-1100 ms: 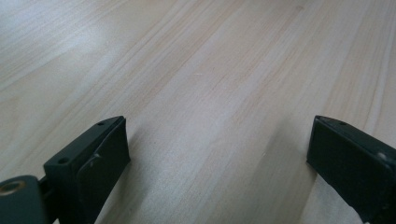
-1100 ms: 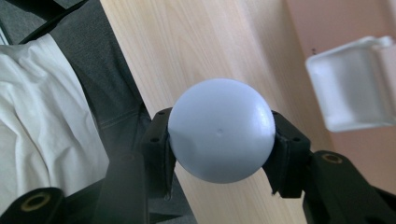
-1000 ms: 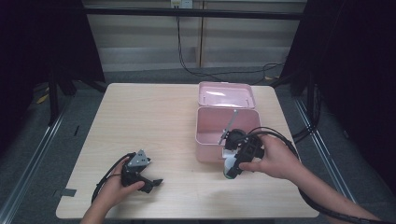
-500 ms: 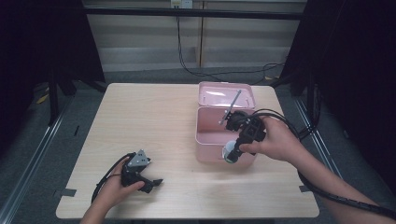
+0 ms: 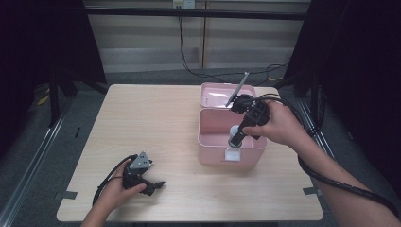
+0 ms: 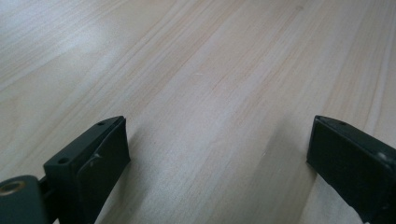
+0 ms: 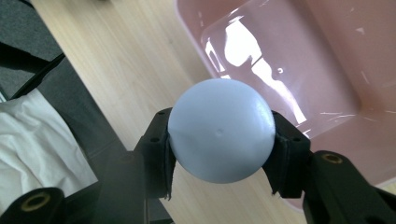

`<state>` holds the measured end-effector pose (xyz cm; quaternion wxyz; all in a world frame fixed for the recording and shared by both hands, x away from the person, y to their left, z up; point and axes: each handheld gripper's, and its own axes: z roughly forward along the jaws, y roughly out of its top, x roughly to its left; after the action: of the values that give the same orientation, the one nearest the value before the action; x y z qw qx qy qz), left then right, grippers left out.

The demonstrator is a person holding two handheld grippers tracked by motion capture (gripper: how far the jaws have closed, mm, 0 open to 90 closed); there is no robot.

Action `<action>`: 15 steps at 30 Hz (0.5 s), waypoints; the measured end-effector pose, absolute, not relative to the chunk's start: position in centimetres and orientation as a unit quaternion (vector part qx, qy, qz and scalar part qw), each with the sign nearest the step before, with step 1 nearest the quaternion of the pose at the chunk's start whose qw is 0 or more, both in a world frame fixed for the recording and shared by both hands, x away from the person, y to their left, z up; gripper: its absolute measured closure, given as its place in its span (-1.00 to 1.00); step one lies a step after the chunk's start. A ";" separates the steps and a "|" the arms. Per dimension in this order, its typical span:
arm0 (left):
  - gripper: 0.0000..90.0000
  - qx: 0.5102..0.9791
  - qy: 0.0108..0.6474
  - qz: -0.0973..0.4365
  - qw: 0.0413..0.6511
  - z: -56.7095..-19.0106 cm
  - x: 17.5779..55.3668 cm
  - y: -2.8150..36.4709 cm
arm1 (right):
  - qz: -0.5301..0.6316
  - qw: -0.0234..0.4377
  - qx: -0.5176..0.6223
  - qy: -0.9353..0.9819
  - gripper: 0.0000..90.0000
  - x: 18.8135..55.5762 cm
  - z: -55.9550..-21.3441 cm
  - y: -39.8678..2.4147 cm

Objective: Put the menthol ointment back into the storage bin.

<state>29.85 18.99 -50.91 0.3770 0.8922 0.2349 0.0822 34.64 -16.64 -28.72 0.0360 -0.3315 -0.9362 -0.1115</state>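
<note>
Ball (image 7: 220, 130), pale blue, one item: clamped between the fingers (image 7: 161, 148) of the right gripper (image 5: 235, 138), held above the open pink box (image 5: 208, 137) at the right of the tabletop (image 5: 156, 123). Left gripper (image 5: 158, 184): near left of tabletop, resting low on the wood, fingers (image 6: 100, 154) spread wide, nothing between them. Box: rectangular, interior glossy and bare where visible in the right gripper view; its lid (image 5: 215, 94) lies open just beyond it on the far side. Handling note, as judged: the step appears to be placing the ball in the box; centre it over the opening clear of the near wall, lower it close to the floor, then part the fingers gently so it settles without bouncing or rolling out.
</note>
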 end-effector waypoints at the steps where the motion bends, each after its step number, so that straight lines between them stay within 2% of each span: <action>1: -0.89 0.892 0.235 0.082 0.377 -50.9 29.9 19.0 | -0.113 0.034 -0.334 -0.935 0.12 35.0 -28.8 -16.7; 15: -0.89 0.892 0.235 0.082 0.377 -50.9 29.9 19.0 | -0.103 0.038 -0.378 -0.919 0.12 38.7 -31.4 -17.1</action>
<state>29.85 19.00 -50.90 0.3770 0.8921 0.2349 0.0823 38.68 -17.07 -31.39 0.0382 -0.3780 -0.9193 -0.1028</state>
